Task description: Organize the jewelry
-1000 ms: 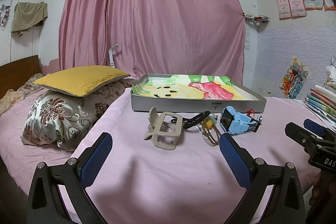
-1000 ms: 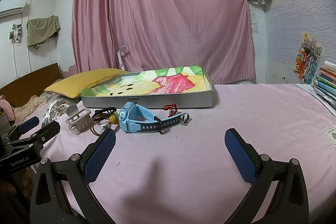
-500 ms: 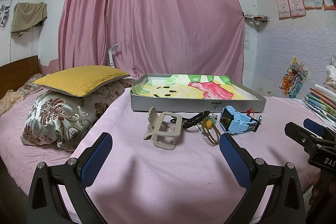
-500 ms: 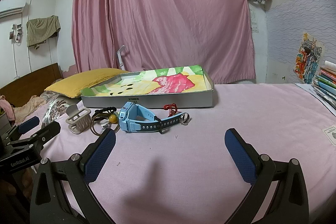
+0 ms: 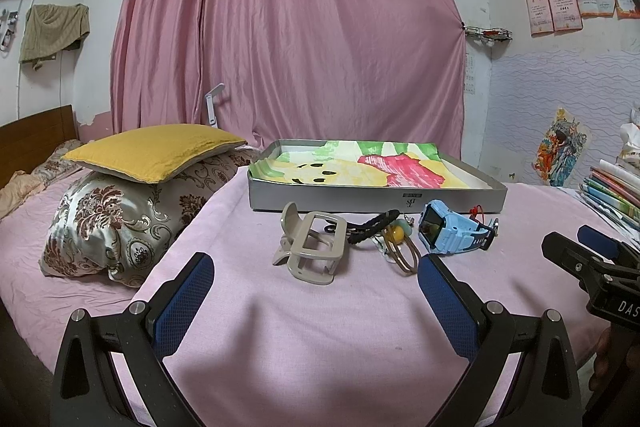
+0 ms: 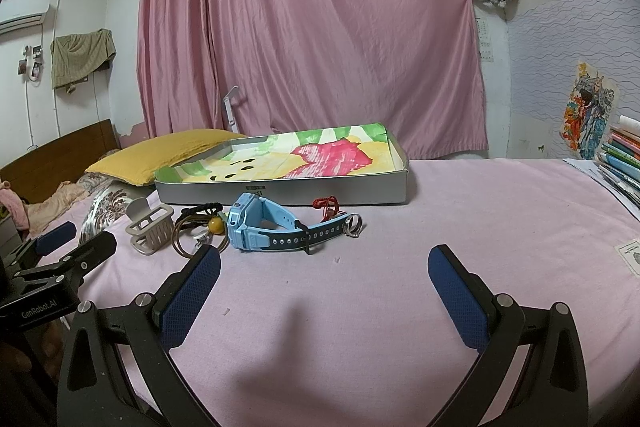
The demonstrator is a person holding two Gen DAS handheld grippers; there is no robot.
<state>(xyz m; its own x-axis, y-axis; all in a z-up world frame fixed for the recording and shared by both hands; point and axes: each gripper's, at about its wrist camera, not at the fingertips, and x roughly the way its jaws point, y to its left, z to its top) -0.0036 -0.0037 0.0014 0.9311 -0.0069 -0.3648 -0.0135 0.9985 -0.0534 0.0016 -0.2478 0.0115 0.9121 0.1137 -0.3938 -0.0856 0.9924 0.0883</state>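
Right now your left gripper (image 5: 314,269) and right gripper (image 6: 324,269) both stand spread wide, holding nothing. Just ahead of your left fingers lie the beige plastic hair claw (image 5: 312,247) and light-blue plastic watch (image 5: 456,231), with the shallow grey painted-bottom tray (image 5: 360,201) beyond.

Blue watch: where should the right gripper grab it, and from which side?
Take the blue watch by its boxy case, probably from above with the right gripper, fingers closing across the case's flat sides. The strap tail lies flat on the pink sheet, leaving little to pinch.
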